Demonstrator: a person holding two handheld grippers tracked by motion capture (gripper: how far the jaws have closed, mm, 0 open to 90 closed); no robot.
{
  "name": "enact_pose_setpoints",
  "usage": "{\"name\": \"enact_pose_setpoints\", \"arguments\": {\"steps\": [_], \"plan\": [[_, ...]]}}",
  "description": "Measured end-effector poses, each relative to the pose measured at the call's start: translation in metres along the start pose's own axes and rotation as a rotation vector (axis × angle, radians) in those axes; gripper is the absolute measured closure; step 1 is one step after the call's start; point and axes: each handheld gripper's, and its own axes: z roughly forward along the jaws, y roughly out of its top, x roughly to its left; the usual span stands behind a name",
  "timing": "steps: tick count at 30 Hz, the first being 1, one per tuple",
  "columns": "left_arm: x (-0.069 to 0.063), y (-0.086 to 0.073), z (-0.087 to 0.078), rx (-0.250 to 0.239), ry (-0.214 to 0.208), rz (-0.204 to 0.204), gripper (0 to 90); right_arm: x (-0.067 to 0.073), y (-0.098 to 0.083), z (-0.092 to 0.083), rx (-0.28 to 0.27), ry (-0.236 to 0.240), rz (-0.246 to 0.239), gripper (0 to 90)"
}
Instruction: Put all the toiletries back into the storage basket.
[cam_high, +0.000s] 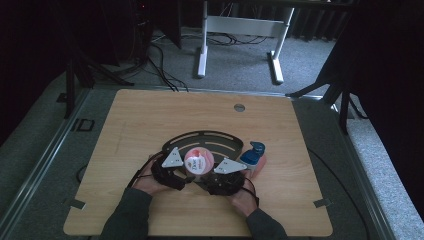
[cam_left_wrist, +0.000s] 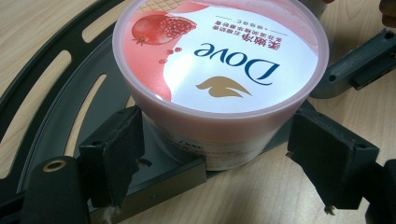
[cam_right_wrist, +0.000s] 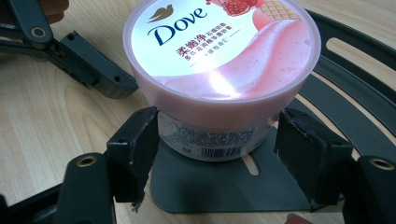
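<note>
Currently the left hand-held gripper (cam_high: 176, 170) sits at the left of the Dove jar (cam_high: 198, 162), jaws spread either side of its lower body; the left pad touches the jar and the right pad (cam_left_wrist: 329, 156) stands just clear. Jar stands upright, lid on, on the black slotted tray (cam_high: 220, 141) mid-bench (cam_high: 150, 120). Right hand-held gripper (cam_high: 220, 176) likewise brackets the jar, jaws spread, whether its pads press cannot be told. Blue-capped bottle (cam_high: 254, 157) lies just right of the tray.

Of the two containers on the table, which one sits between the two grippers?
The pink-lidded Dove tub, standing on the black tray. The blue-capped bottle stands to the right, outside both grippers.
</note>
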Motion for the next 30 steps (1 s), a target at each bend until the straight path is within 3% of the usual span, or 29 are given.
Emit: {"name": "enact_pose_setpoints", "arguments": {"steps": [11,21,28,30], "plan": [[0.005,-0.002,0.003,0.014,0.000,-0.015,19.5,0.000,0.000,0.007,0.012,-0.010,0.032,30.4],[0.005,-0.008,0.000,0.011,0.008,-0.038,26.9,-0.001,0.000,0.006,0.022,0.000,0.040,35.6],[0.009,-0.010,-0.018,-0.035,0.040,-0.055,28.6,0.002,-0.001,0.002,0.022,0.003,0.046,37.3],[0.013,-0.013,-0.023,-0.055,0.054,-0.081,30.9,0.002,-0.001,0.000,0.020,-0.002,0.048,39.5]]}}
